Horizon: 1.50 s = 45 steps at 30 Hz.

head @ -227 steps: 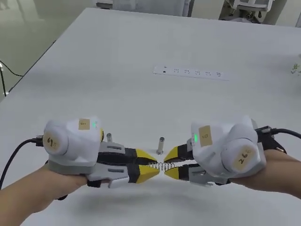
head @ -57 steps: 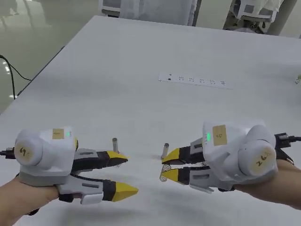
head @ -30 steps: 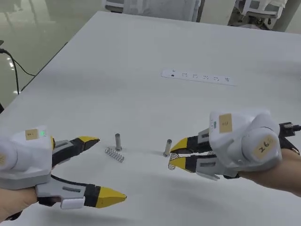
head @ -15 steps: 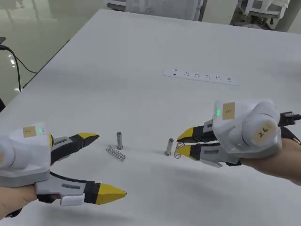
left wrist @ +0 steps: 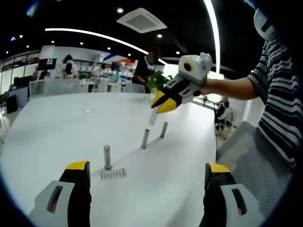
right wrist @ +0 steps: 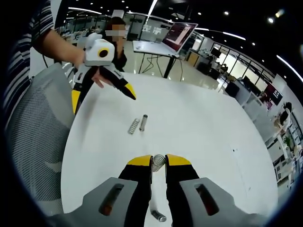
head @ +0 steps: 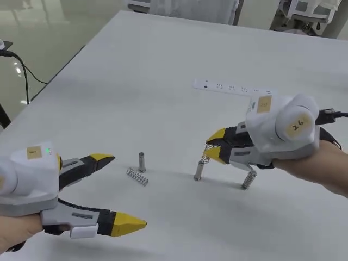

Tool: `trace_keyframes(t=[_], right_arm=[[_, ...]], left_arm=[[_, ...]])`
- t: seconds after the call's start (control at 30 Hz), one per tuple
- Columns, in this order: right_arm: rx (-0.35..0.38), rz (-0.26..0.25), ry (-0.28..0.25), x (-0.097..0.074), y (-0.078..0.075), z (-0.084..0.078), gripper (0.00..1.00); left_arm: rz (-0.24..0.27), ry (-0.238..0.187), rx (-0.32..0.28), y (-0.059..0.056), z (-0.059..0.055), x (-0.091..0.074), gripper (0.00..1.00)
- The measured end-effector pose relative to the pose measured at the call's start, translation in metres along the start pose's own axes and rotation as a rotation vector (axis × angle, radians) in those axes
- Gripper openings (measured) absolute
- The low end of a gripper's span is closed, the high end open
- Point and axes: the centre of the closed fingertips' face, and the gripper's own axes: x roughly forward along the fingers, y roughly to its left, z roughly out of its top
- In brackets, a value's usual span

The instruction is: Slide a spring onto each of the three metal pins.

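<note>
My right gripper (head: 211,148) is shut on a small coil spring (head: 205,157), which hangs just above the middle metal pin (head: 199,170). In the right gripper view the spring (right wrist: 159,161) shows end-on between the closed yellow tips. To the right, another pin (head: 248,178) wears a spring. The left pin (head: 142,162) stands bare, with a loose spring (head: 137,176) lying on the table beside it. My left gripper (head: 120,190) hovers open and wide at the lower left, nothing in it; its view shows the bare pin (left wrist: 107,157) and loose spring (left wrist: 113,173) just ahead.
A white power strip (head: 231,88) lies farther back on the white table (head: 136,81). The table's left edge runs diagonally, with a black cable (head: 24,68) on the floor beyond. A mesh chair back (right wrist: 33,142) stands near the table.
The right gripper has risen from table level with the spring and now holds it over the middle pin. The left gripper let go earlier, drew back left and stays open.
</note>
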Motion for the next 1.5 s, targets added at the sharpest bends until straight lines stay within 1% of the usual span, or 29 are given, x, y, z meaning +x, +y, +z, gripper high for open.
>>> trace_keyframes(t=[0.13,0.23,0.5,0.67,0.87,0.93,1.1,1.3,1.5], right_arm=[[0.020,-0.002,0.006,0.003,-0.003,-0.003,0.07],[0.039,0.004,0.000,0.004,-0.002,-0.003,0.07],[0.056,0.009,0.003,0.008,-0.002,-0.005,0.07],[0.049,0.015,0.013,0.011,0.000,-0.008,0.07],[0.063,0.026,0.019,0.015,0.002,-0.012,0.07],[0.063,0.031,0.025,0.018,0.005,-0.015,0.07],[0.071,0.038,0.046,0.027,0.010,-0.027,0.07],[0.083,0.054,0.058,0.036,0.014,-0.034,0.08],[0.072,0.069,0.092,0.046,0.019,-0.044,0.08]], left_arm=[[0.003,0.003,-0.003,0.000,0.000,-0.002,0.98],[0.006,0.002,-0.003,0.001,0.001,-0.003,0.98],[0.015,0.005,-0.001,0.005,0.001,-0.005,0.98],[0.017,0.011,-0.001,0.005,0.000,-0.006,0.97],[0.017,0.009,-0.003,0.005,0.001,-0.006,0.96],[0.016,0.008,-0.005,0.004,0.002,-0.006,0.97],[0.017,0.002,-0.001,0.003,0.003,-0.008,0.96],[0.022,-0.006,-0.006,0.003,0.005,-0.009,0.96],[0.025,-0.007,-0.008,0.003,0.004,-0.009,0.96]])
